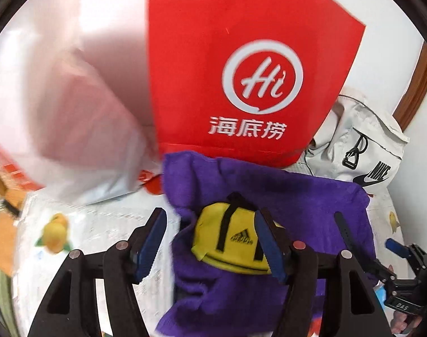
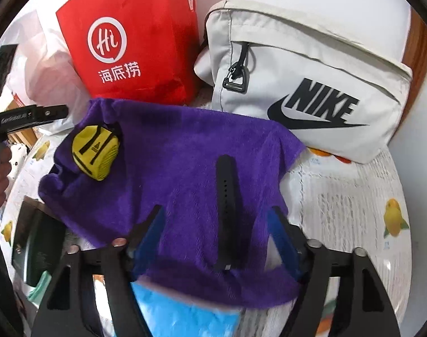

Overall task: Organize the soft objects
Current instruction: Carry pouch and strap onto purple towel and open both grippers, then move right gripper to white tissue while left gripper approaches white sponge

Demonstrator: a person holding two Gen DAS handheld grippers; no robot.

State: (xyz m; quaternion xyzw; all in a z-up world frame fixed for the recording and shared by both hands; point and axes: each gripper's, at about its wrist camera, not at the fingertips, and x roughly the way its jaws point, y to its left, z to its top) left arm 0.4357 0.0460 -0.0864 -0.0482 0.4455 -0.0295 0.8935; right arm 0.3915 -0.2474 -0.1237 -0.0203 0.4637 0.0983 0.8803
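A purple towel point(image 2: 185, 151) lies spread on the table; it also shows in the left wrist view point(image 1: 297, 196). A small yellow pouch point(image 1: 230, 241) rests on its left part and shows in the right wrist view point(image 2: 96, 153) too. A black strap point(image 2: 226, 210) lies on the towel's middle. My left gripper point(image 1: 210, 241) is open above the towel, its right finger beside the pouch. My right gripper point(image 2: 216, 238) is open, its fingers either side of the strap over the towel's near edge. A blue cloth point(image 2: 185, 317) lies under that edge.
A red paper bag point(image 2: 134, 42) and a white plastic bag point(image 1: 72, 112) stand behind the towel. A grey Nike bag point(image 2: 311, 84) leans on the wall at the right. The lemon-print tablecloth point(image 2: 354, 210) covers the table. A dark box point(image 2: 36, 247) lies at the left.
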